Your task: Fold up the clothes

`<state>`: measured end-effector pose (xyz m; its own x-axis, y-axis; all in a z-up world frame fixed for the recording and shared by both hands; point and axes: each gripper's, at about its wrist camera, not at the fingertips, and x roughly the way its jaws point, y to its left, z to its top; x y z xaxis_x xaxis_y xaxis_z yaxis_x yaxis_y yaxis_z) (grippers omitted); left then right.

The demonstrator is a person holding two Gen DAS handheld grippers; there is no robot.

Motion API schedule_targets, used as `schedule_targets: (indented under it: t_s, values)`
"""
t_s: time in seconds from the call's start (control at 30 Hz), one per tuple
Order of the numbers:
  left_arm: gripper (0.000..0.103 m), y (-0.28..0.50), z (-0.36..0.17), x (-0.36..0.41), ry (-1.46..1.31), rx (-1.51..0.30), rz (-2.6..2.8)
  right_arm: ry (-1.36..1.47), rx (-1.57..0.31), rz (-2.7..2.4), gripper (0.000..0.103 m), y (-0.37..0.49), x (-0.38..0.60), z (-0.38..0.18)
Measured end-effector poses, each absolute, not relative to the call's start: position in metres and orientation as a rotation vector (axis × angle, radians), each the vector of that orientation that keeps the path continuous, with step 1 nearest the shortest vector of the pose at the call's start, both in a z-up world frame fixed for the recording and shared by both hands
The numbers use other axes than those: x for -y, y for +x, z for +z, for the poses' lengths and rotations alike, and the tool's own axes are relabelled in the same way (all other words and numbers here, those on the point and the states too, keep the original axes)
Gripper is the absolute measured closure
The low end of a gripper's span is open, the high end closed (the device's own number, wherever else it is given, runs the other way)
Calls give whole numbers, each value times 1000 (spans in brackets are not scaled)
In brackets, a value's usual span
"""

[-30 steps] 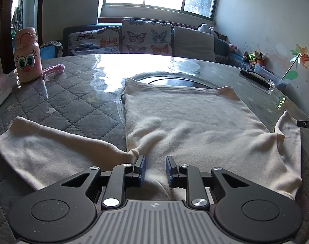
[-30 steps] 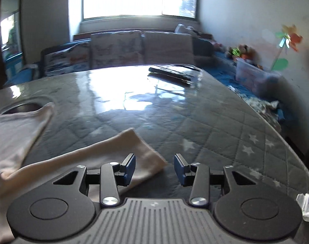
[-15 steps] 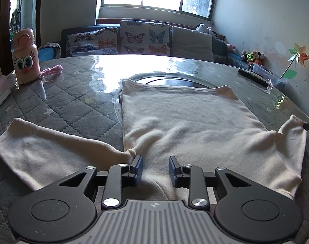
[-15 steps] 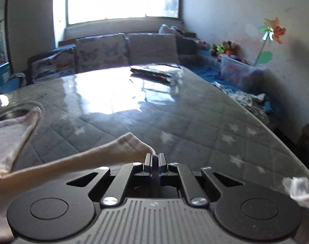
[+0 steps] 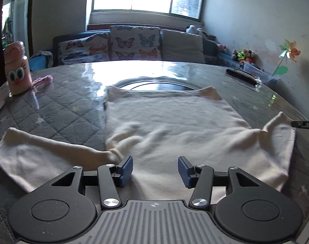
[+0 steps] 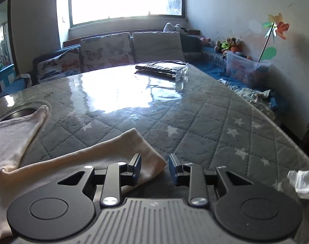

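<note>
A glossy quilted table (image 5: pixel 58 109) fills your view. The cream shirt (image 5: pixel 170 126) lies flat ahead of your left gripper (image 5: pixel 155 169), whose jaws are spread over its near edge. Your right gripper (image 6: pixel 154 167) is spread too, straddling the sleeve (image 6: pixel 113 156) tip.

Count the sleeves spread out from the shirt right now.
2. One sleeve lies out to the left of the shirt; the other sleeve lies to the right, by the right gripper's fingers.

Bottle (image 5: pixel 17 69) far left; remotes (image 6: pixel 160 69) far right; between open.
</note>
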<state>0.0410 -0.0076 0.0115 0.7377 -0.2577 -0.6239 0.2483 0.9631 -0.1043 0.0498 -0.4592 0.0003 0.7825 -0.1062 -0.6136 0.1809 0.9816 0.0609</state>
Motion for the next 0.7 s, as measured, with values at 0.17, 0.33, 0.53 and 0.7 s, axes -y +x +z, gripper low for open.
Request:
schedule_targets:
  t_s: [0.17,0.33,0.53,0.7]
  values:
    - [44,31,20,31,5,-673,-344,136,-656,-149,74,48,459,-5]
    - [35,19,23,60,43,-664,-419,164,-631,-157,95,47,462,-4]
    - [35,14,18,93,105,-674,-467,198,-570,-143,98,29,470,14]
    - [35,13,20,115,135,-659,-497,189,-522,-98,98,16,466,38]
